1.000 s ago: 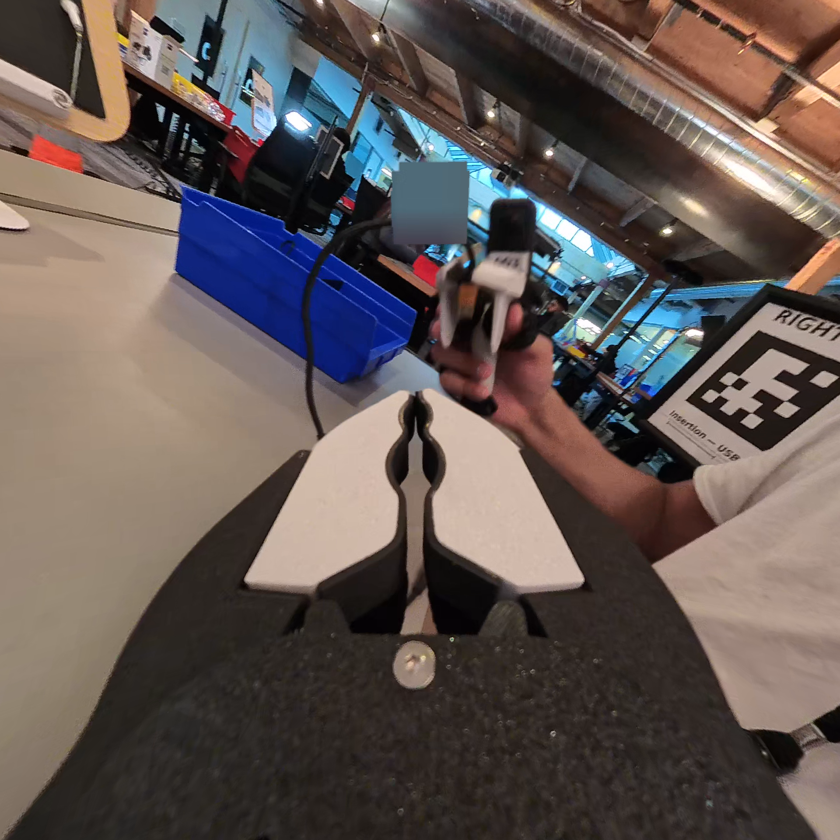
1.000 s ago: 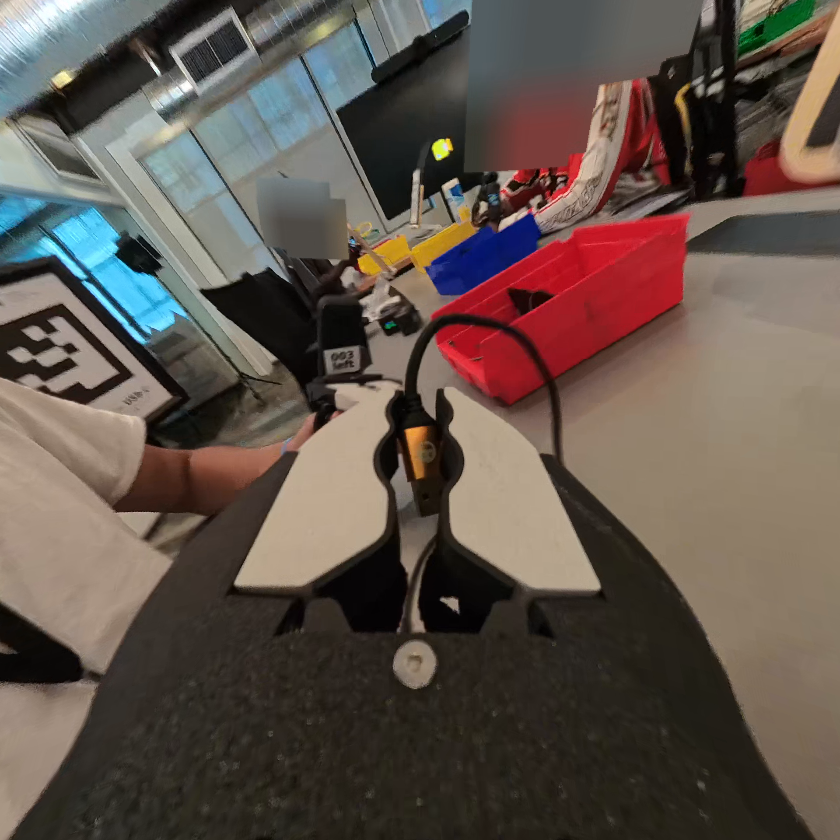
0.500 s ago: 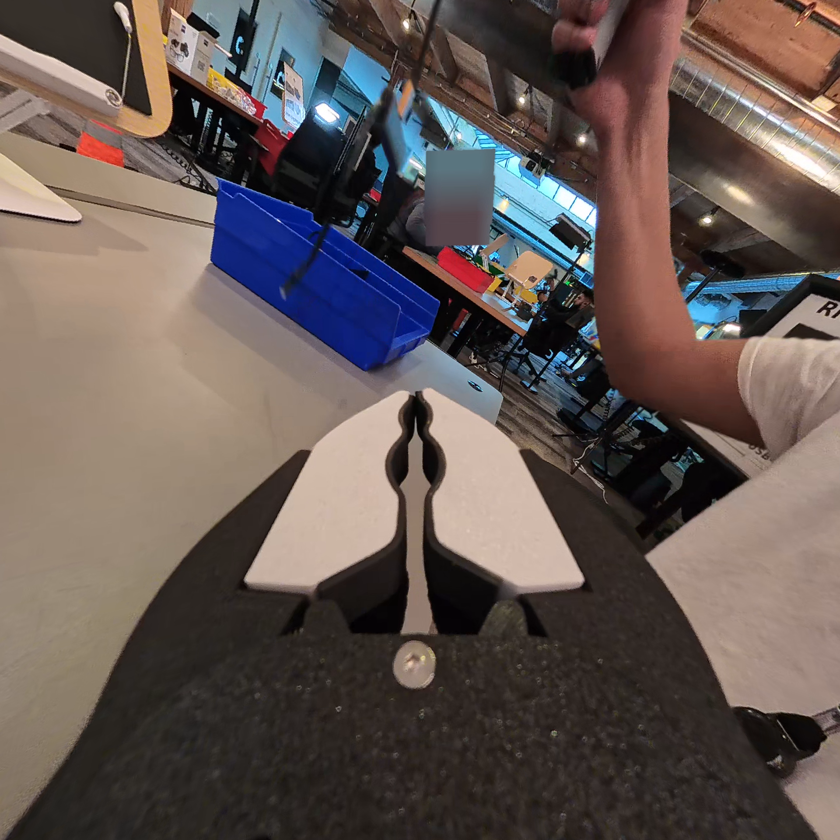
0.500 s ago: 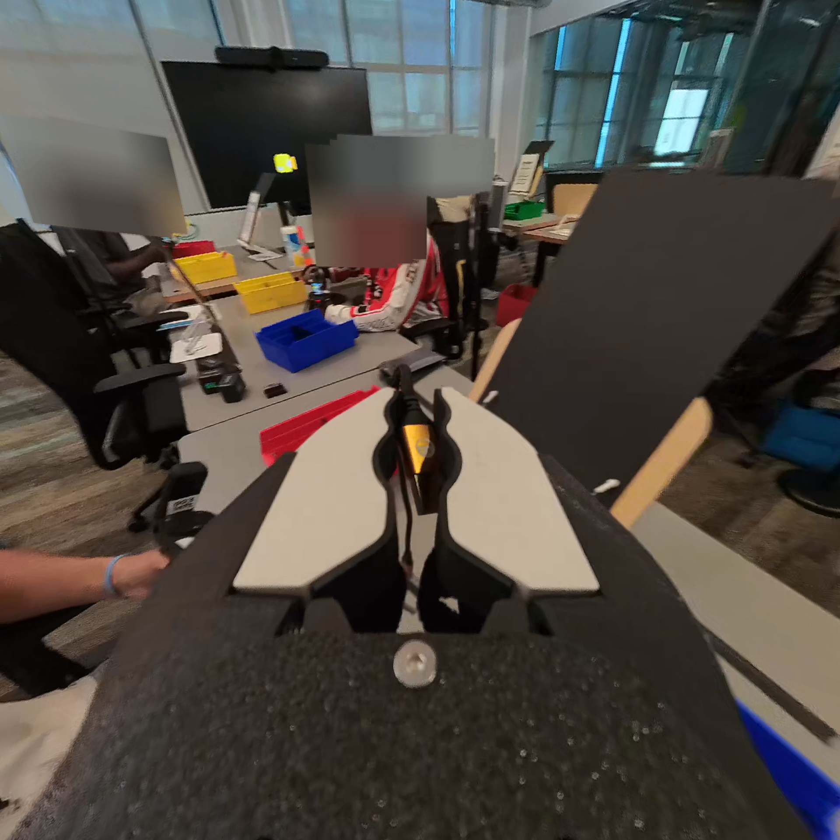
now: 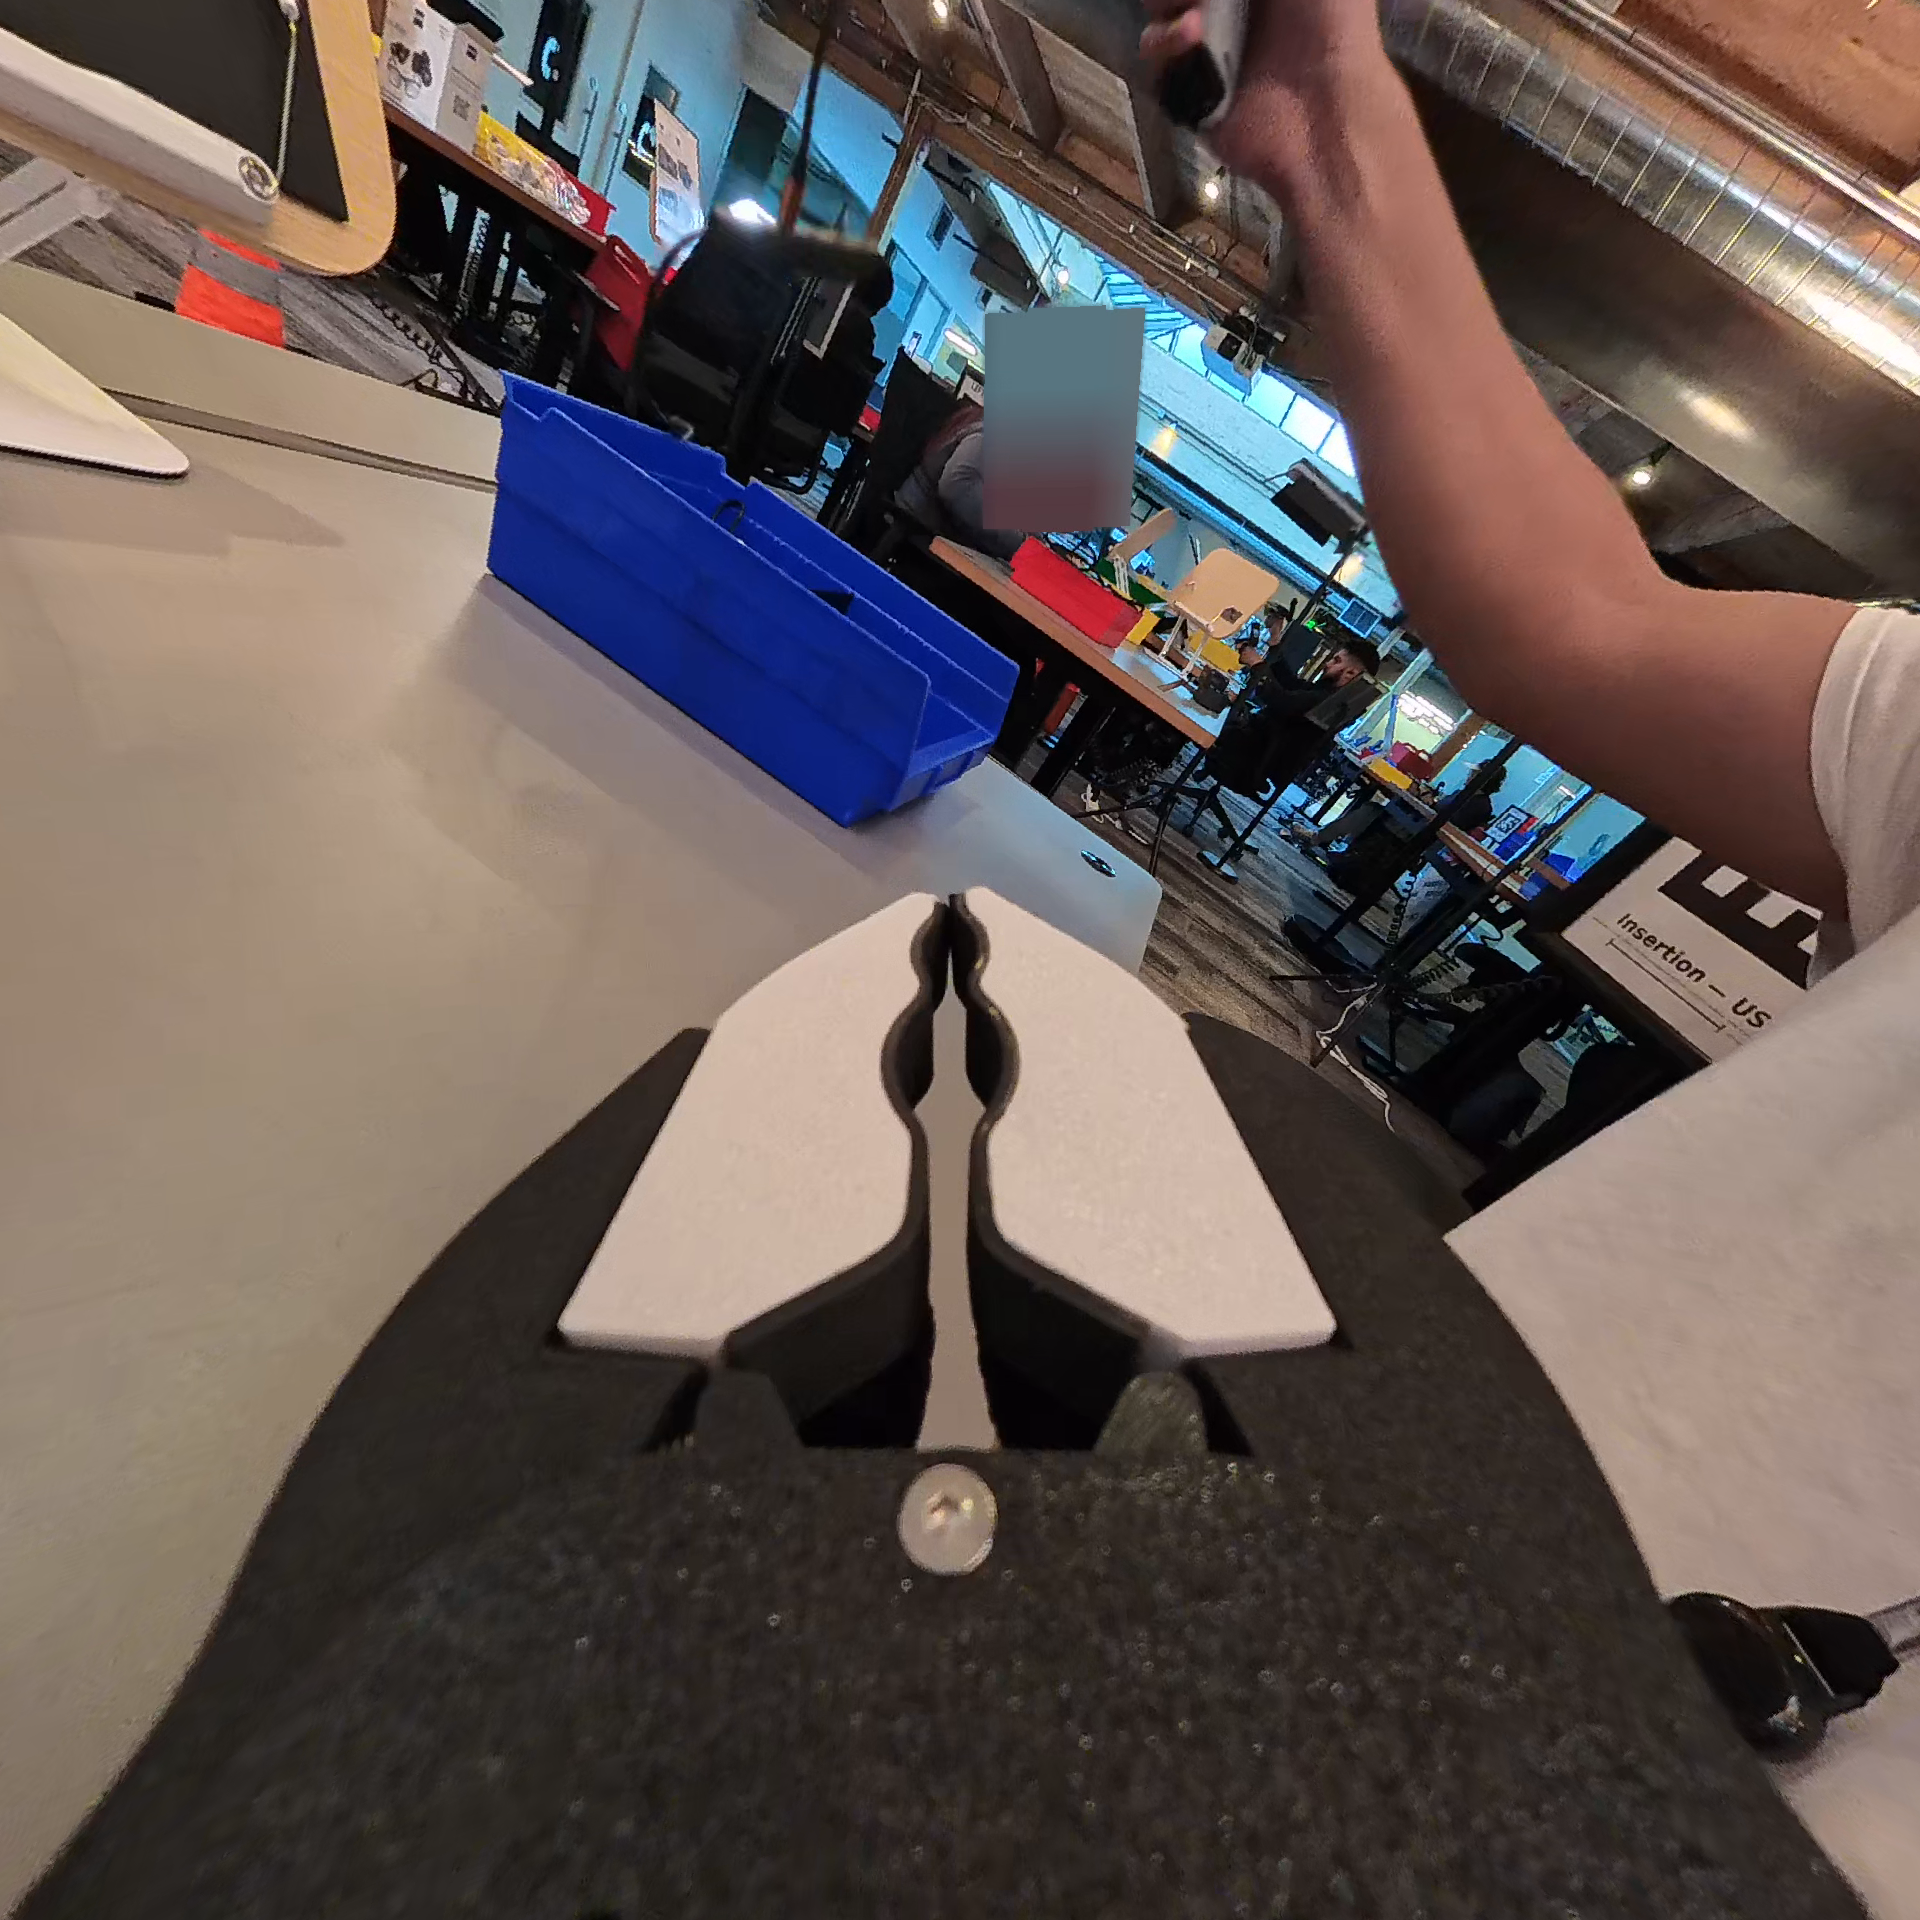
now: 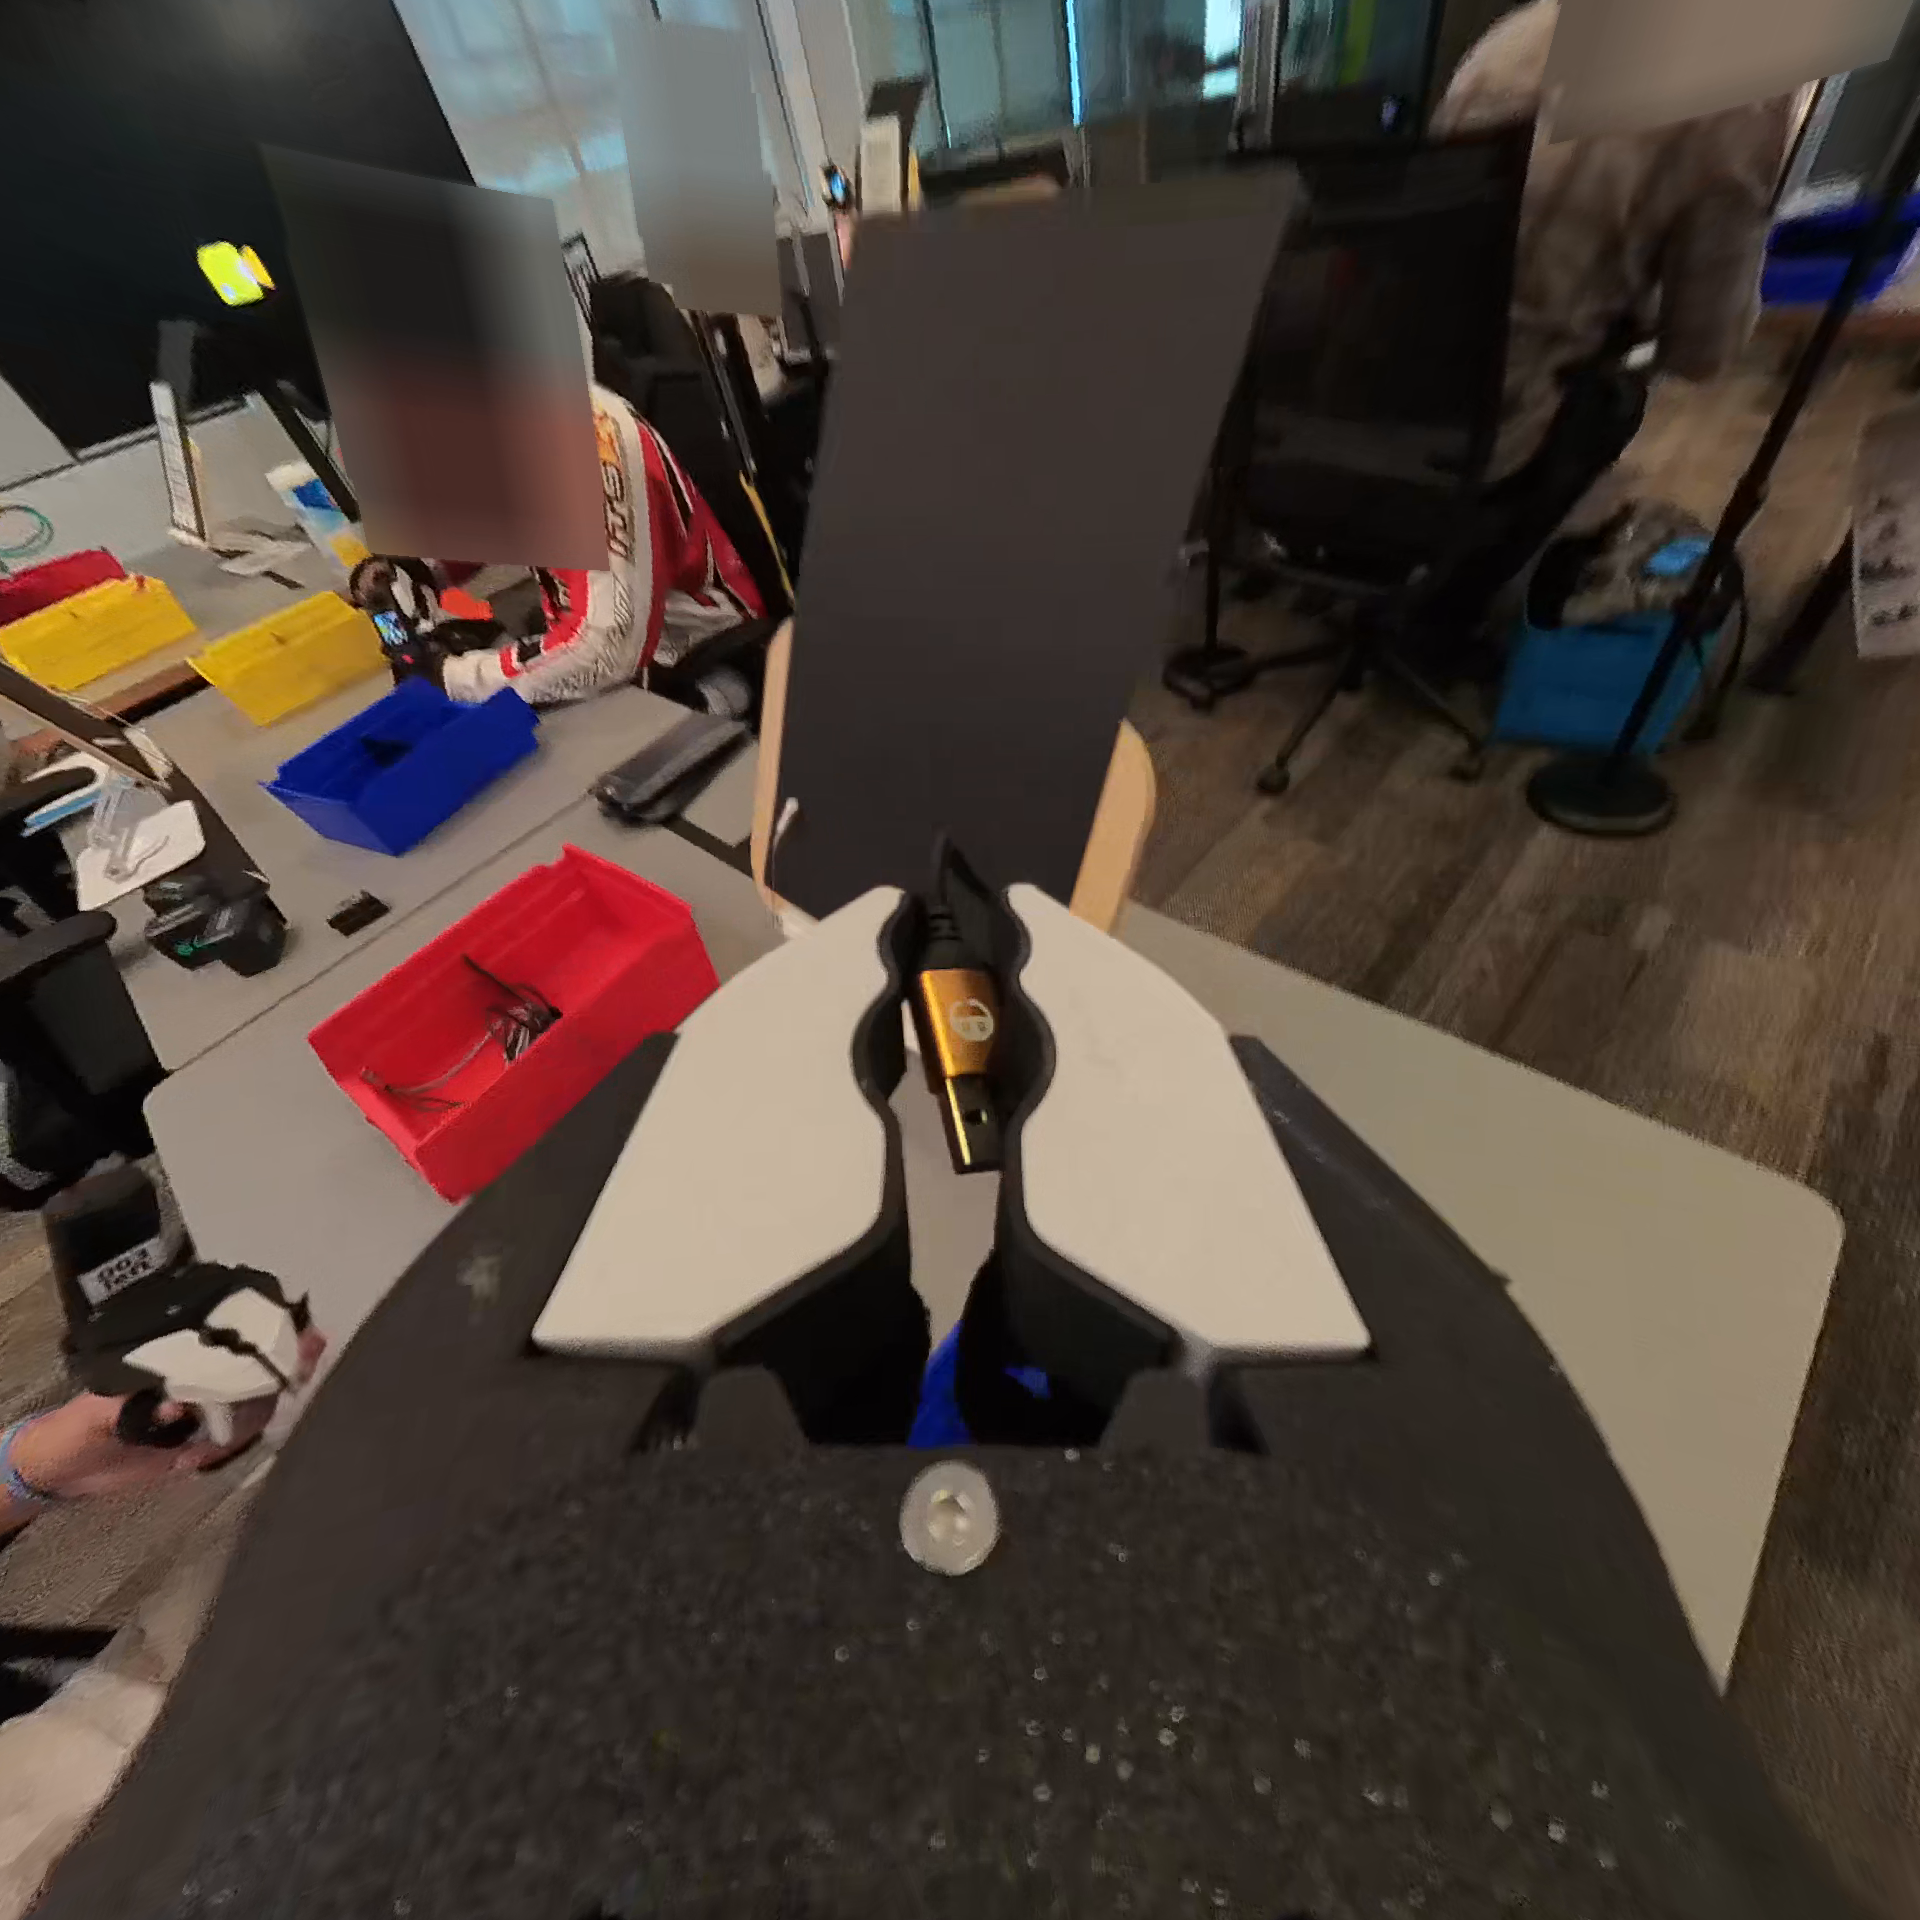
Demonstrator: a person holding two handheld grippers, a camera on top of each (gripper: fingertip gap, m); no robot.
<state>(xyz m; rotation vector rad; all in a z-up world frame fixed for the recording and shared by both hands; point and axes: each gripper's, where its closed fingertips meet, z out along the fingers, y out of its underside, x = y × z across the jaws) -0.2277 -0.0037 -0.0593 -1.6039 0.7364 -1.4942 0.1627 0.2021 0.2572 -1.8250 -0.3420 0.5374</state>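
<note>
My left gripper [image 5: 951,906] is shut and empty, held low over the grey table [image 5: 260,883]. A blue bin [image 5: 727,613] stands on the table ahead of it. My right gripper [image 6: 951,899] is shut on a USB plug [image 6: 961,1049] with an orange-gold shell and black cable, its metal tip pointing back toward the camera. It is held high above the table, over a blue bin that shows through the jaw gap [image 6: 940,1392]. A red bin [image 6: 520,1023] with thin wires inside sits lower left. The left gripper also shows at the right wrist view's lower left [image 6: 223,1361], held in a hand.
A black board on a light wooden stand [image 6: 997,561] rises beyond the table's far edge. The raised arm [image 5: 1507,499] crosses the left wrist view's upper right. A sign board [image 5: 1704,966] stands right. Other desks hold blue and yellow bins; office chairs and a lamp base stand on the wood floor. Left tips to right tips: about 55 cm.
The right gripper has risen from table height to high above the table and swung over the blue bin, still gripping the USB plug. The left gripper has barely moved.
</note>
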